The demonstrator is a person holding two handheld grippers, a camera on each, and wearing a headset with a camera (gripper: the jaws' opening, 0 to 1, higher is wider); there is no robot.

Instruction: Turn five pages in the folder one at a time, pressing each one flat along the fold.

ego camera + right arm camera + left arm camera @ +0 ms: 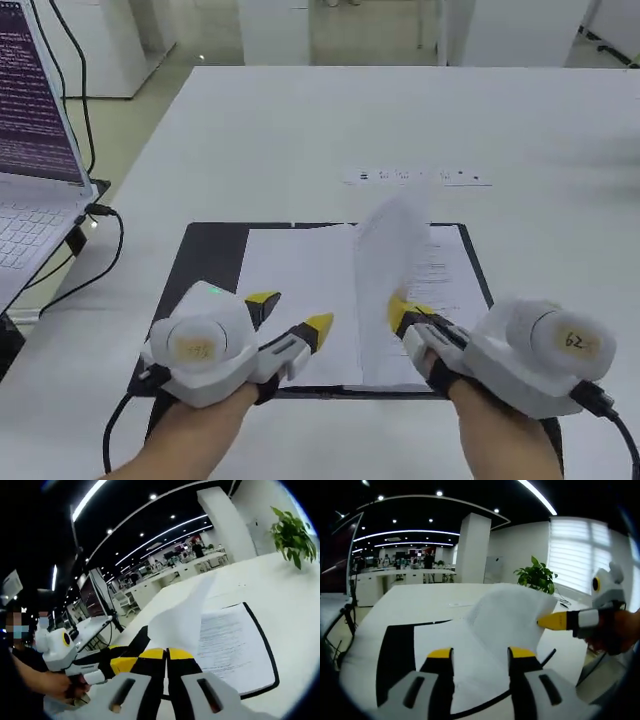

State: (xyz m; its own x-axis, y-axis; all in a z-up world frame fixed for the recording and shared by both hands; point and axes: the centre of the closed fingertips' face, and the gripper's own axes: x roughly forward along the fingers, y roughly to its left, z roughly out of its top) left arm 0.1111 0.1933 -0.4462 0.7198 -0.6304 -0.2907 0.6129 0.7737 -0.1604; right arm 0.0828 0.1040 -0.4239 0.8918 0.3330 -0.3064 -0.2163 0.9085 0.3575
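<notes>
A black folder (pixel 205 262) lies open on the white table, white sheets on both sides. One page (pixel 388 270) stands lifted over the fold, curling leftward. My right gripper (pixel 402 315) is shut on that page's lower edge; in the right gripper view its yellow tips (pixel 166 654) pinch the sheet (pixel 182 615) above the printed right-hand page (pixel 230 640). My left gripper (pixel 291 311) hovers open over the left-hand sheet near the folder's front edge, holding nothing. In the left gripper view its jaws (pixel 481 653) stand apart, with the raised page (pixel 510 615) just beyond them and the right gripper (pixel 560 621) at the sheet's edge.
An open laptop (pixel 25 200) sits at the left table edge, its cables (pixel 100 250) trailing toward the folder's left side. A thin white strip (pixel 415 178) lies beyond the folder. A potted plant (pixel 537 577) stands at the far side of the room.
</notes>
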